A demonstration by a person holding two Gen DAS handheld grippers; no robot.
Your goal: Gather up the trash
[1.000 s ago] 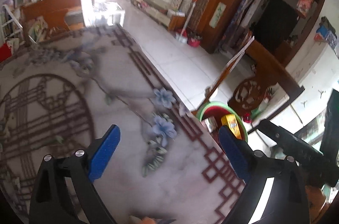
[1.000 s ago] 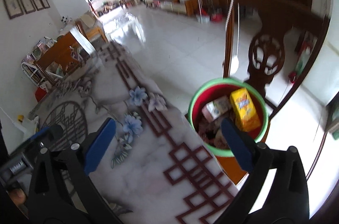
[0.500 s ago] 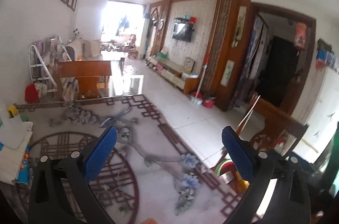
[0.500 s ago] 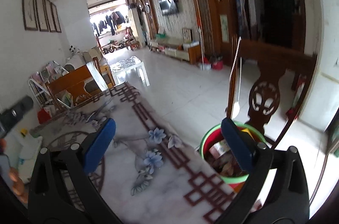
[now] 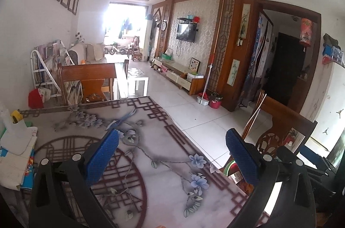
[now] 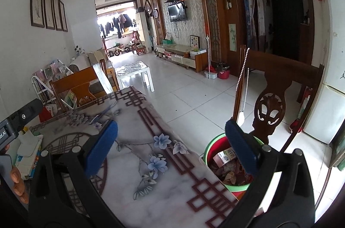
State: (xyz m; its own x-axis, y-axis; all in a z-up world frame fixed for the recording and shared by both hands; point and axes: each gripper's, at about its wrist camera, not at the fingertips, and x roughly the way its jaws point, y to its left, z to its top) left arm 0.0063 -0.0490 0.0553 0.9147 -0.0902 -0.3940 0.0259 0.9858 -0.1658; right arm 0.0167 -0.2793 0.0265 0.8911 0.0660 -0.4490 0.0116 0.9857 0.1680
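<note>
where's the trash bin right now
In the right wrist view the bin sits low right, off the table's right edge, before a wooden chair.

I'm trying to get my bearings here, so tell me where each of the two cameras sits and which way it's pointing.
Left wrist: on the left gripper, raised over the patterned table, facing down the room toward the TV; both blue fingers show, open and empty.
Right wrist: on the right gripper, beside the table's edge, same heading, trash bucket lower right; its own fingers, the left gripper's body and a hand show at left.
Shared: table, TV, wooden chair, bucket.
</note>
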